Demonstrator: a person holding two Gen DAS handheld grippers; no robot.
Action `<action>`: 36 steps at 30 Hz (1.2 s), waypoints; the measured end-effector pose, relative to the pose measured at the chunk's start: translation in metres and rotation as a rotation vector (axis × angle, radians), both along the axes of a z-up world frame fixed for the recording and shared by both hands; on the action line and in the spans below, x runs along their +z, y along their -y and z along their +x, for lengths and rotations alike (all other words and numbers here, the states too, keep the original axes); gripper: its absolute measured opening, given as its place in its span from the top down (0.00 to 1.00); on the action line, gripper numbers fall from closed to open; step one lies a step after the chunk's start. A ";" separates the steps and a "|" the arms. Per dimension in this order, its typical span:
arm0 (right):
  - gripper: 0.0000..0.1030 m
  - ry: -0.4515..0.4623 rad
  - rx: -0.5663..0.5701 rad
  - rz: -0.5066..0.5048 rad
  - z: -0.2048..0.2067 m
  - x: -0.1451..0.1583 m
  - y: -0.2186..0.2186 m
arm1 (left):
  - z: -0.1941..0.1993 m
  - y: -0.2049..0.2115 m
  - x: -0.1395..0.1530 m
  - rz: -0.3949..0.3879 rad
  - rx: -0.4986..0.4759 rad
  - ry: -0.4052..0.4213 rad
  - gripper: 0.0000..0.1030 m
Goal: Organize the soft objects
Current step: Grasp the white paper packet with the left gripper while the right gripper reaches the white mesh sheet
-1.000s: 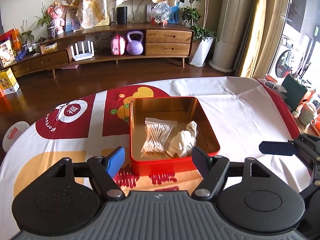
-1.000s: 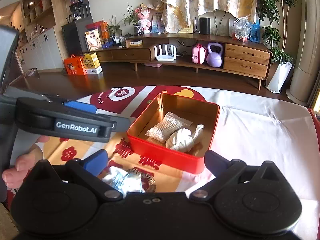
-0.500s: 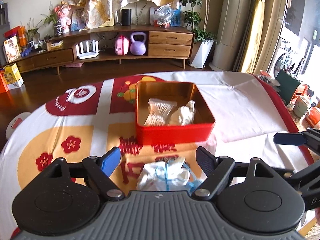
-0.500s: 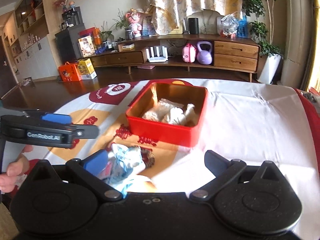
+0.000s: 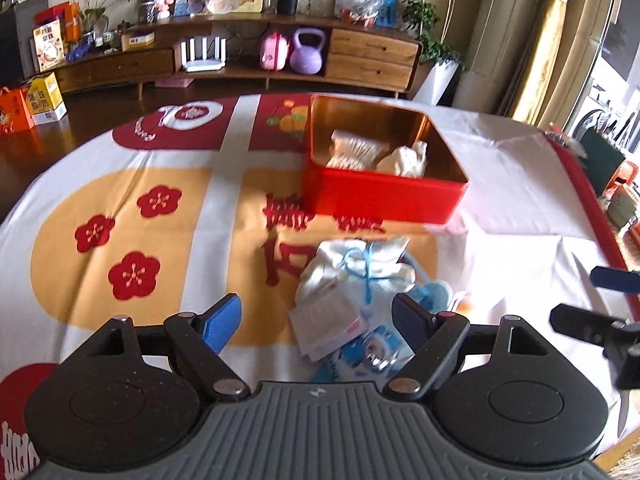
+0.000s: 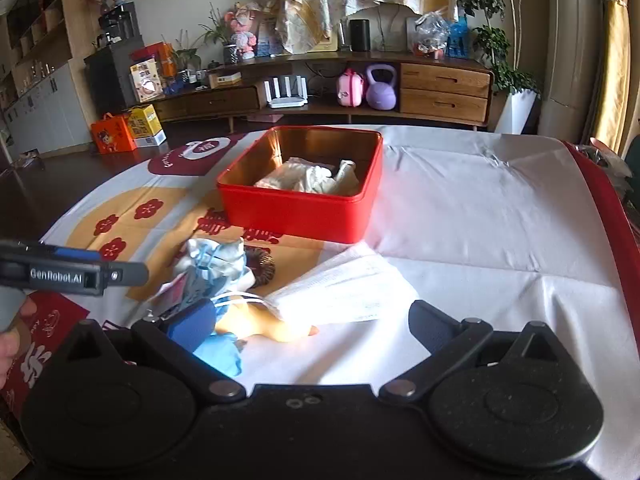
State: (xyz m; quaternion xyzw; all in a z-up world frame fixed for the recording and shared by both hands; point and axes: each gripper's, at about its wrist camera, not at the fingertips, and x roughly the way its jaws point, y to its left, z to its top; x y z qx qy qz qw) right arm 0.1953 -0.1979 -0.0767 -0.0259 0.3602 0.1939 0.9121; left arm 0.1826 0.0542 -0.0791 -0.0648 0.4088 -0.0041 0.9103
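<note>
- The left gripper point(image 5: 316, 314) is held low over the near edge of the tabletop point(image 5: 500, 184), its jaws released and nothing between them touched.
- A white drawstring pouch point(image 5: 356, 276) with a light blue cord is seen lying on the tablecloth just ahead of the left jaws, with a small paper card point(image 5: 326, 320) against its near side.
- The right gripper point(image 6: 310, 320) is likewise held with jaws released (wide apart), above a white face mask point(image 6: 344, 288) that lies flat near the tabletop's near edge.
- A blue soft item point(image 6: 222, 350) is partly hidden behind the right gripper's left finger; what it is cannot be told.
- The red tin point(image 6: 296, 214), gold inside, is placed toward the middle of the tabletop, beyond the pouch and apart from it.
- Inside the tin, a clear bag of cotton swabs point(image 5: 352, 152) and a crumpled white cloth piece point(image 5: 404, 160) are seen side by side.
- A dark brown coiled hair tie point(image 6: 262, 266) lies just beside the pouch.
</note>
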 end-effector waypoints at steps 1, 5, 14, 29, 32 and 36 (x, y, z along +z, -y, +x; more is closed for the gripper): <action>0.00 -0.002 -0.009 0.001 0.003 -0.002 0.001 | 0.001 0.000 -0.003 0.006 0.003 -0.005 0.20; 0.00 -0.020 -0.052 0.003 0.016 -0.010 0.001 | 0.005 -0.001 -0.018 0.009 0.016 -0.019 0.20; 0.00 -0.074 -0.133 0.052 0.051 -0.031 0.003 | 0.014 -0.005 -0.045 -0.035 0.011 -0.054 0.20; 0.00 -0.156 -0.241 0.028 0.090 -0.056 -0.010 | 0.034 -0.017 -0.057 -0.209 0.069 -0.108 0.20; 0.02 -0.169 -0.238 -0.006 0.088 -0.061 -0.014 | 0.033 -0.014 -0.057 -0.197 0.073 -0.102 0.20; 0.08 -0.163 -0.224 -0.019 0.083 -0.061 -0.016 | 0.031 -0.011 -0.057 -0.170 0.084 -0.084 0.21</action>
